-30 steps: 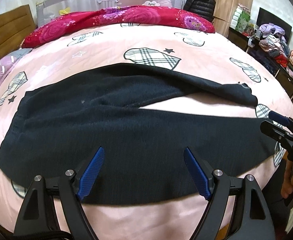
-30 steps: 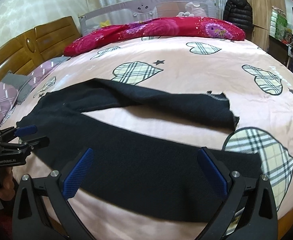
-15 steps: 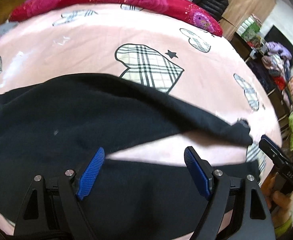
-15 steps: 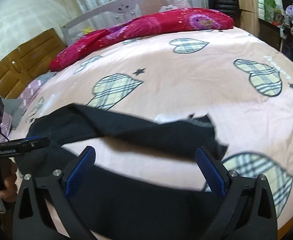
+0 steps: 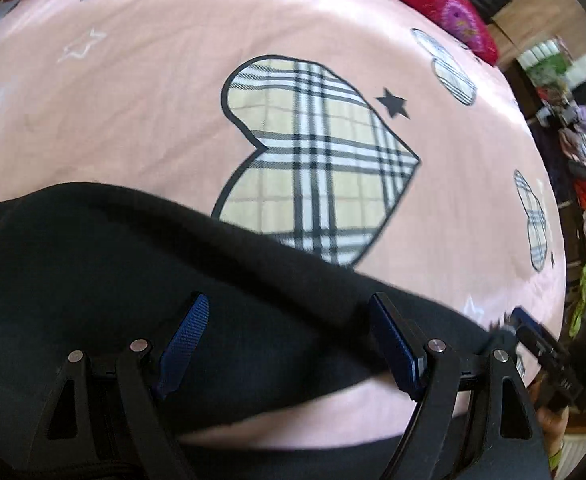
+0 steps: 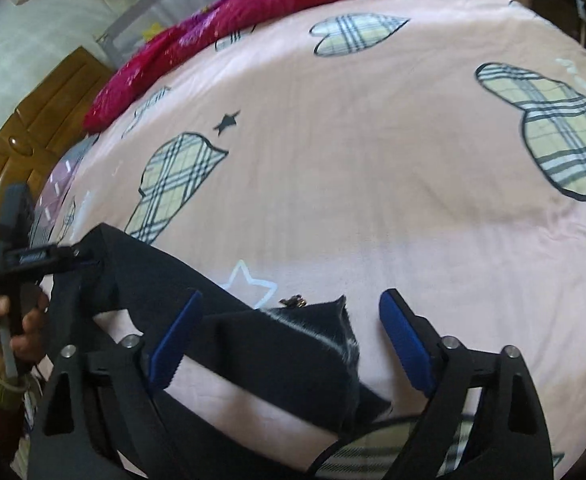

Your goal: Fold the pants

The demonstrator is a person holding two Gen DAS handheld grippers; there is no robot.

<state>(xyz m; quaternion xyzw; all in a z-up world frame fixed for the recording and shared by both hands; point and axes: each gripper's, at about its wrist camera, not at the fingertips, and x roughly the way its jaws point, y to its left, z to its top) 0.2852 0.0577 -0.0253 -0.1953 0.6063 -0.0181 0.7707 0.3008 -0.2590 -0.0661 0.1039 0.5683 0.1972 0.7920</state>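
Observation:
Black pants (image 5: 93,280) lie spread on a pink bedcover (image 5: 173,100) with plaid hearts. My left gripper (image 5: 289,340) hangs open over the thick part of the far leg, its blue pads apart from the cloth. In the right wrist view, the far leg's cuff (image 6: 293,352) lies between the jaws of my right gripper (image 6: 289,340). Those jaws are closing, and the pads stand clear of the cloth on both sides. The other leg runs under the gripper bodies at the bottom of both views.
A red floral quilt (image 6: 253,4) lies along the far side of the bed. A wooden headboard (image 6: 41,120) stands at the left. Heaped clothes (image 5: 585,152) fill the room's right side. A hand (image 6: 13,332) holds the left gripper (image 6: 73,258).
Both grippers have moved forward across the bed, from over the near leg to over the far leg, and tipped downward. The right jaws have narrowed a little.

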